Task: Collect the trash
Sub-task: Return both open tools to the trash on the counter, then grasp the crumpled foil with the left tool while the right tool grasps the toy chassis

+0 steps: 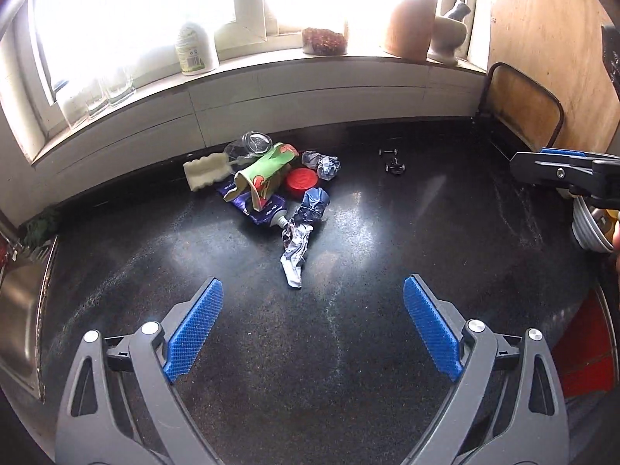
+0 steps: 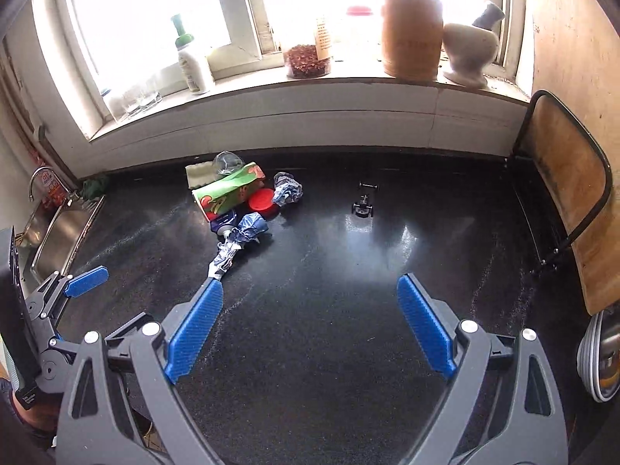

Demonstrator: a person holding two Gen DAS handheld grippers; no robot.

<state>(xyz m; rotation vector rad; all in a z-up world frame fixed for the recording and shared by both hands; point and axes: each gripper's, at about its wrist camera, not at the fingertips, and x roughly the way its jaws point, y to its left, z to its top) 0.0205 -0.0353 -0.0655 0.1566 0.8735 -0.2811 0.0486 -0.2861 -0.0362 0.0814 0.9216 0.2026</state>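
A pile of trash lies on the black counter near the back wall: a green printed paper cup [image 1: 263,172] [image 2: 226,192], a red lid [image 1: 301,182] [image 2: 262,200], a purple pouch [image 1: 257,207], crumpled blue-white papers [image 1: 298,240] [image 2: 248,228], another paper ball [image 1: 323,164] [image 2: 287,190], a clear plastic cup [image 1: 252,145] and a sponge [image 1: 205,174]. My left gripper [image 1: 313,329] is open and empty, short of the pile. My right gripper [image 2: 310,325] is open and empty, right of the paper strip.
A small black toy car [image 1: 393,162] [image 2: 364,203] sits right of the pile. A sink [image 1: 19,310] [image 2: 58,232] is at the left. Stacked plates [image 2: 598,360] and a wooden board [image 2: 569,209] stand at the right. Jars and a mortar line the windowsill.
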